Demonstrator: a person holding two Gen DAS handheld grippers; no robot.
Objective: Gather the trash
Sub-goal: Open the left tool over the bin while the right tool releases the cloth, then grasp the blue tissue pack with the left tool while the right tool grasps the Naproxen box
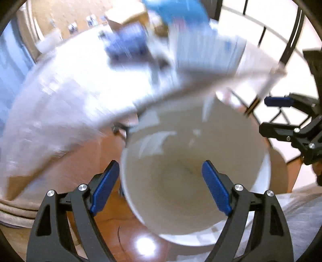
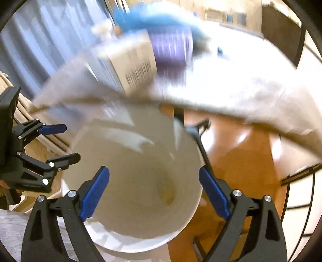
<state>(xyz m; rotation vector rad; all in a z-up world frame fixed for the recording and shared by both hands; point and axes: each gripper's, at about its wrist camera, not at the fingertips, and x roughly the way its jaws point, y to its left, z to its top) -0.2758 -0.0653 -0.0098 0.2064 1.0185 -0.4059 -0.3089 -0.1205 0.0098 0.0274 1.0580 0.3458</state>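
Both tools are built alike. The left gripper (image 1: 161,187), at the bottom of its own view, has black plastic arms with long cut-out slots, round silver screw heads at the joints, and flat blue pads (image 1: 104,187) on the fingers. The right gripper (image 2: 155,193) shows the same black frame, silver screws and blue pads (image 2: 94,193).

surface: white table (image 2: 251,84), blurred; on it: cardboard box with barcode (image 2: 132,66); purple container (image 2: 173,52); blue item (image 2: 153,18) | below: white bin (image 1: 259,177) on orange-brown floor (image 2: 241,161)
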